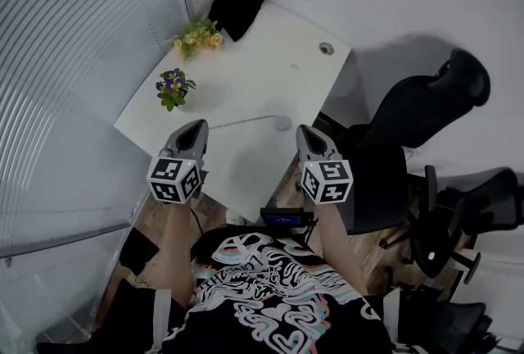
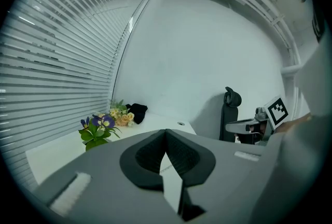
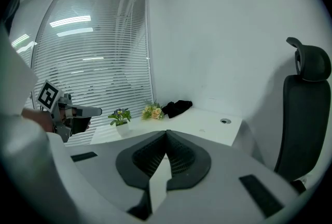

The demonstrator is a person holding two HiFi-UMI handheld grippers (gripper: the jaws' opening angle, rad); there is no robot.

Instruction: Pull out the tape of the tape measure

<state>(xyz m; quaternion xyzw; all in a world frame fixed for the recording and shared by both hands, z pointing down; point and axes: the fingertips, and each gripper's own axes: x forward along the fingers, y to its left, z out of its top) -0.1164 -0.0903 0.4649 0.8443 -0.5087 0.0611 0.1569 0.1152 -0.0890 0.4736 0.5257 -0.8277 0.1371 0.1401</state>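
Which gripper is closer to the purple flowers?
Left. The left gripper is just in front of the purple flowers, a little to their right, at the near edge of the table. The right gripper is much farther off to their right.

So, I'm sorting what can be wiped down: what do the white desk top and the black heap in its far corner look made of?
White rectangular desk top: probably laminate or painted board, smooth and matt, by its flat even surface and thin sharp edge; which one is unclear. Black crumpled heap: seems soft matt fabric, by its folds and limp, uneven outline.
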